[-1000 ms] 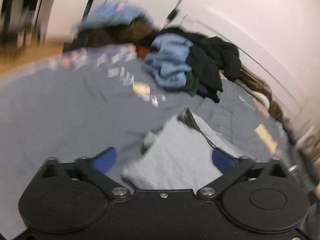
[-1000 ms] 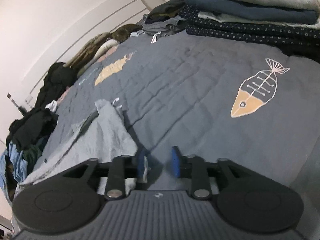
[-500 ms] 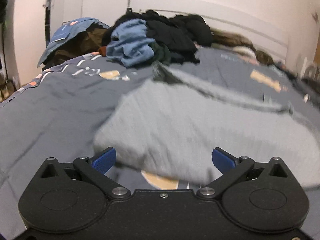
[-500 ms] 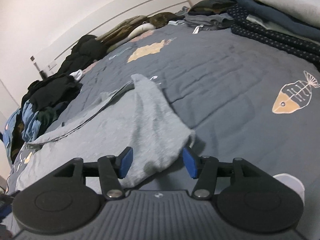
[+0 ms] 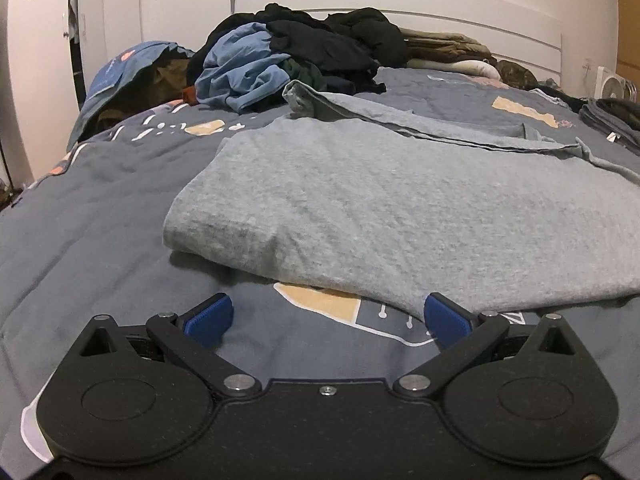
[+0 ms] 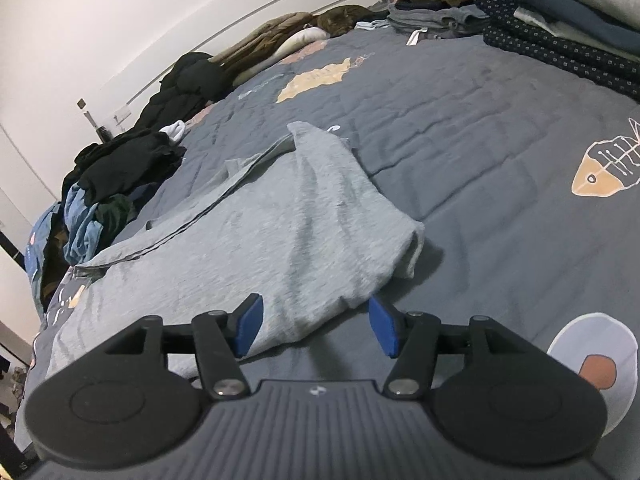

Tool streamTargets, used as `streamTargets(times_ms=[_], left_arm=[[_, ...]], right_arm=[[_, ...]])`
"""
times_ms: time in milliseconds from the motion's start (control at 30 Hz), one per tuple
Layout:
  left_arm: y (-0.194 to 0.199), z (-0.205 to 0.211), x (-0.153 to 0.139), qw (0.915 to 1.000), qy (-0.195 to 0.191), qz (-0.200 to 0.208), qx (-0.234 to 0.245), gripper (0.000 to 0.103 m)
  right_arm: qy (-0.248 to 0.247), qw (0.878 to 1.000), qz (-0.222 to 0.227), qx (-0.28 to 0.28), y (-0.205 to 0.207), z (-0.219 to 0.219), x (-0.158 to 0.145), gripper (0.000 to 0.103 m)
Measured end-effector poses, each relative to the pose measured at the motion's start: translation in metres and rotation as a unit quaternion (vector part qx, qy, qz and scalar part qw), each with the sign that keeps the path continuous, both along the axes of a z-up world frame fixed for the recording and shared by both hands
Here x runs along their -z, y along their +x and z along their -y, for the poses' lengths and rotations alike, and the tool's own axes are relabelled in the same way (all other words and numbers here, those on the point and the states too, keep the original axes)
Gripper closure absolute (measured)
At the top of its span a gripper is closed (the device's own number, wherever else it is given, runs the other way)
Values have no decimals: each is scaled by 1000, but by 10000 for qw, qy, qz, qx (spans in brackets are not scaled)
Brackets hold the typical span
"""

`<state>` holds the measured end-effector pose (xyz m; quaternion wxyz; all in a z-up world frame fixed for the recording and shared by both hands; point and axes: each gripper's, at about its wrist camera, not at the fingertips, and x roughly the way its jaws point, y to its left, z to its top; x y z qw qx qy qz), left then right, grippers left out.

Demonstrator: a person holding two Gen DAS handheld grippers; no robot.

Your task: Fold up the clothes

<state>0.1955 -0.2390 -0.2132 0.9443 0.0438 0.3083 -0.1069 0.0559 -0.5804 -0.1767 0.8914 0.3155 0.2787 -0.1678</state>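
Note:
A grey T-shirt (image 5: 380, 200) lies folded flat on the dark blue bedspread (image 5: 80, 208). It also shows in the right wrist view (image 6: 260, 240), with a sleeve trailing toward the far side. My left gripper (image 5: 326, 318) is open and empty, just short of the shirt's near folded edge. My right gripper (image 6: 316, 326) is open and empty, its jaws on either side of the shirt's near right corner without touching it.
A heap of unfolded clothes, black and light blue (image 5: 288, 60), lies at the bed's far left, also in the right wrist view (image 6: 120, 176). A stack of folded clothes (image 6: 572, 8) sits at the far right. The white headboard (image 5: 480, 24) runs behind.
Both grippers have let go of the shirt and drawn back toward its near edge. The right gripper's jaws have opened wider. The shirt has come to lie flat on the bed.

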Motion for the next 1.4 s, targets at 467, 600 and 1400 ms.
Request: streamTargets(times_ms=[467, 600, 1400], left_arm=[[0, -3, 3, 9999, -151, 4, -2, 0], [0, -3, 3, 9999, -152, 4, -3, 0], [0, -3, 3, 9999, -152, 7, -4, 0]], right_arm=[[88, 9999, 20, -104, -4, 0, -3, 42], [59, 10000, 13, -16, -5, 0, -4, 42], [-155, 9875, 94, -1566, 12, -71, -32, 40]])
